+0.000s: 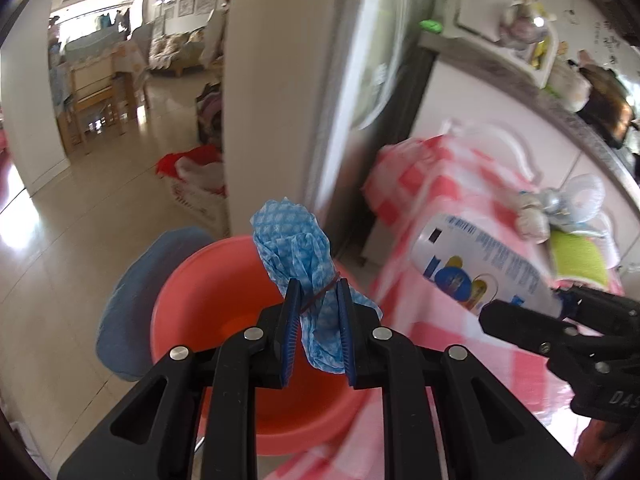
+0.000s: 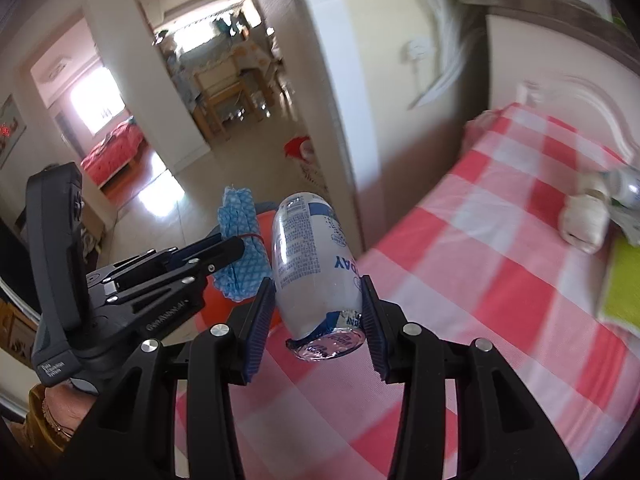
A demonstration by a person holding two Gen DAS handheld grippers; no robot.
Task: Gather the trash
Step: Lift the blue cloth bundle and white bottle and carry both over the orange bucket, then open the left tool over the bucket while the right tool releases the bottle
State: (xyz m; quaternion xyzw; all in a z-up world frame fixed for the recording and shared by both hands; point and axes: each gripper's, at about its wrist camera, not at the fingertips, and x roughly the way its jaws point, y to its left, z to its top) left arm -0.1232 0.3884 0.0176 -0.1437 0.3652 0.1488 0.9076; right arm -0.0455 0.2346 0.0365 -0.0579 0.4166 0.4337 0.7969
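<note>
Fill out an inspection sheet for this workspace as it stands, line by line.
Surface: table under a red-and-white checked cloth, beside a white cabinet.
Job's things: bundled blue wipe cloth tied with a thin band; clear plastic bottle with blue print; orange-pink basin on the floor at the table's edge, apparently the trash bin.
Clutter: white bundle and yellow-green item at the table's far end; crowded white shelf on the cabinet.
Grippers: left claw shut on the wipe cloth, above the basin; right claw shut on the bottle, near the table edge.
Cables: nothing seen.
Surroundings: tiled floor, blue item beside the basin, doorway to a dining room.
</note>
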